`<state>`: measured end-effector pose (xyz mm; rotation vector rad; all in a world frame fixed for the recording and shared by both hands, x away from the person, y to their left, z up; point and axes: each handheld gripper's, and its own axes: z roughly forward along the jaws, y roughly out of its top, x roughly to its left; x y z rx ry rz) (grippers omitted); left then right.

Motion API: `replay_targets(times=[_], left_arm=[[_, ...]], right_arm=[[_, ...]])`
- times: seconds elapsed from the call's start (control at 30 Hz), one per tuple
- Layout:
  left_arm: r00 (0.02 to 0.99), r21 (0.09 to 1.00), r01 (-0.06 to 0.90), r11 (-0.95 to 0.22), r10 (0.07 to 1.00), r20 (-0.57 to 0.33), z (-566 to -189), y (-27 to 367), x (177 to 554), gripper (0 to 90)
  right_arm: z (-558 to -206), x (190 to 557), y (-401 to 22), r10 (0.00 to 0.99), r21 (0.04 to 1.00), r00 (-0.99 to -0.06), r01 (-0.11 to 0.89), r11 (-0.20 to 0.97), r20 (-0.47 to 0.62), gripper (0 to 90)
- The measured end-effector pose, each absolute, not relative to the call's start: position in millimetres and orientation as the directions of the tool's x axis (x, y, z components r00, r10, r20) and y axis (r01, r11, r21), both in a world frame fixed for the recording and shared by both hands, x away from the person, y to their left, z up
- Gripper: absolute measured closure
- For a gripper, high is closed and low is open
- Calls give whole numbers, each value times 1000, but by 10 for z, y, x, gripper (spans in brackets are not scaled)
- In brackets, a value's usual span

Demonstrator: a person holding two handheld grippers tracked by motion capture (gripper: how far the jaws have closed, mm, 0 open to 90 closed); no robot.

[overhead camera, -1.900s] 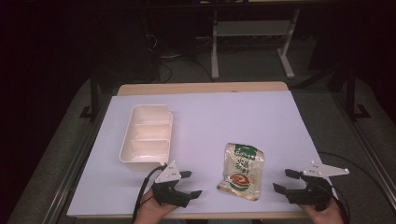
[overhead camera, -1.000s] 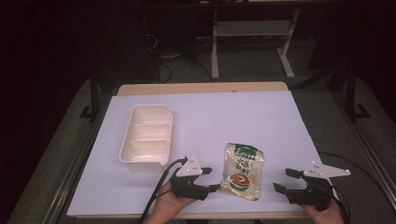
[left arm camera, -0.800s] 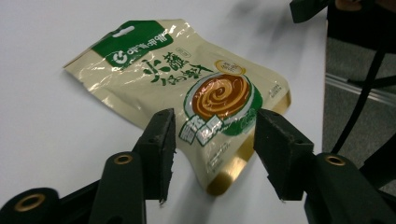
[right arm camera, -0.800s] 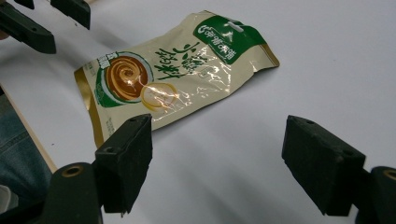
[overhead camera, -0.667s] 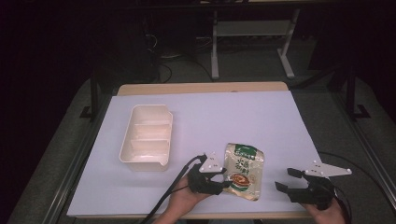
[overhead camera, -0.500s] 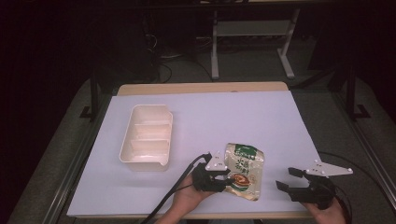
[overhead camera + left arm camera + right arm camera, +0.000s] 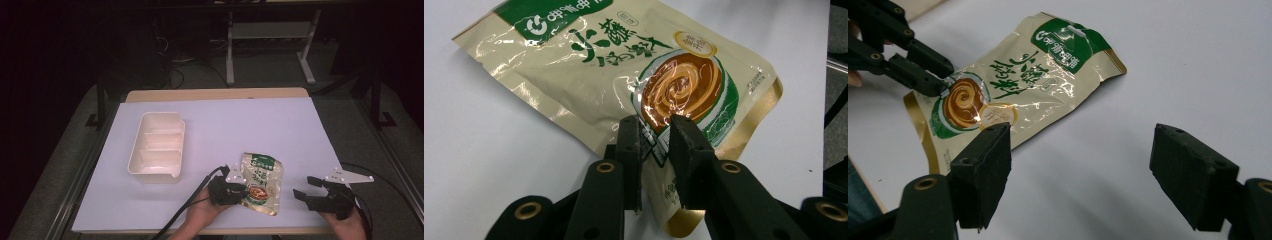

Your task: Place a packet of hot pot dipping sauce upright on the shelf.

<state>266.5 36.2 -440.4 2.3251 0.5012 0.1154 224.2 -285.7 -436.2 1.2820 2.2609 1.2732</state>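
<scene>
White sheeting covers the table [image 7: 300, 125], with a dark room and a metal stand behind it. I use the pouch [image 7: 261, 182] as my landmark: it lies flat near the front edge, green header pointing away from me and gold-trimmed base toward me, so its long axis runs roughly front to back with a slight tilt.

Left of the pouch, well apart from it, sits a cream divided tray [image 7: 156, 148], empty as far as I can tell.

Next comes my left gripper [image 7: 231, 189], touching the pouch at its lower left edge. In the left gripper view the jaws have narrowed to a small gap, with the pouch's side edge [image 7: 624, 75] running between them. I cannot confirm a full clamp, but the film appears pinched. This hand is clearly the nearer one.

Right of the pouch, well clear of it, my right gripper [image 7: 312, 189] hovers with jaws spread wide and nothing between them. Its view shows the pouch [image 7: 1018, 85] ahead and to the left.

I judge any lift should start from the left grip.
</scene>
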Motion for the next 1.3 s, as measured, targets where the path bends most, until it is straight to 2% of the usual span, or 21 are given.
replay_targets(times=[0.23, 0.53, 0.57, 0.67, 0.83, 1.1, 1.3], left_arm=[[915, 695, 329, -640, 398, -67, -4435, 371, 2655, 781], [915, 706, 312, -636, 401, -43, -4456, 372, 2618, 800], [915, 706, 312, -636, 400, -44, -4457, 373, 2620, 800], [914, 709, 313, -632, 402, -45, -4460, 372, 2617, 800], [914, 713, 311, -629, 402, -44, -4465, 379, 2612, 800], [915, 714, 307, -630, 403, -37, -4466, 379, 2605, 800], [915, 713, 307, -631, 402, -37, -4465, 378, 2606, 799]], right_arm=[[-4379, 2404, -2798, 790, 760, -568, 613, 219, 231, 248], [-4393, 2703, -2695, 787, 704, -524, 689, 169, 324, 382], [-4398, 2770, -2681, 780, 689, -518, 707, 159, 351, 454], [-4392, 2850, -2668, 780, 661, -506, 732, 163, 368, 540], [-4376, 2942, -2644, 776, 616, -494, 767, 177, 392, 637], [-4421, 3003, -2619, 783, 550, -461, 814, 186, 417, 655], [-4453, 3040, -2559, 777, 544, -468, 816, 197, 420, 659]])
